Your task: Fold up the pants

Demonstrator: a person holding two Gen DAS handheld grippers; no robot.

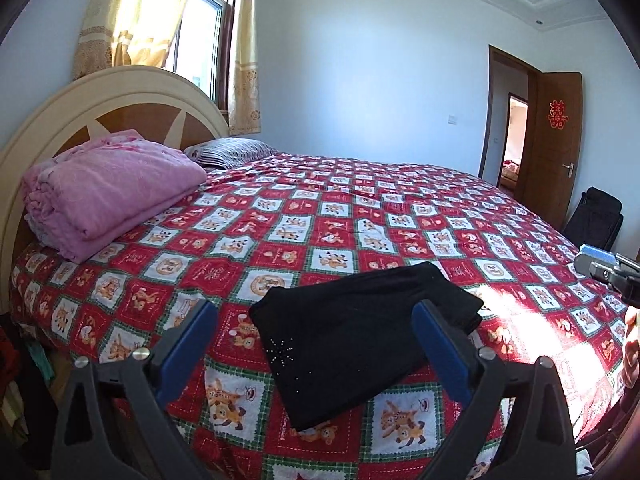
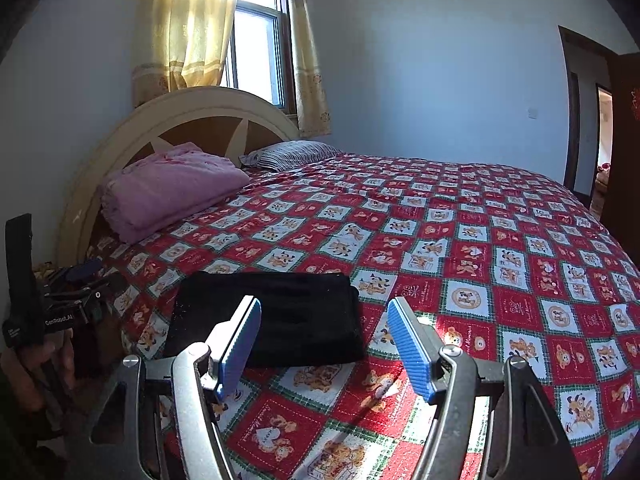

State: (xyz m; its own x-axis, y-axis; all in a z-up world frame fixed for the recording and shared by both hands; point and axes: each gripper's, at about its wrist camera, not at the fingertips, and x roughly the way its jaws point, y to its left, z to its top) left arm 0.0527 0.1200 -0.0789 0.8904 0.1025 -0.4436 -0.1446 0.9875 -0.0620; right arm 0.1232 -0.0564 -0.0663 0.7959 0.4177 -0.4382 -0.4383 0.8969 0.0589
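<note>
Near the bed's [image 1: 360, 216] front edge, the pants [image 1: 360, 336] are seen already folded into a compact black stack. The left gripper [image 1: 316, 352] is held wide open, empty, above them; the right gripper [image 2: 324, 348] is likewise open and empty, just beside their right edge. Should a finger snag a layer, the fold could be dragged apart.
</note>
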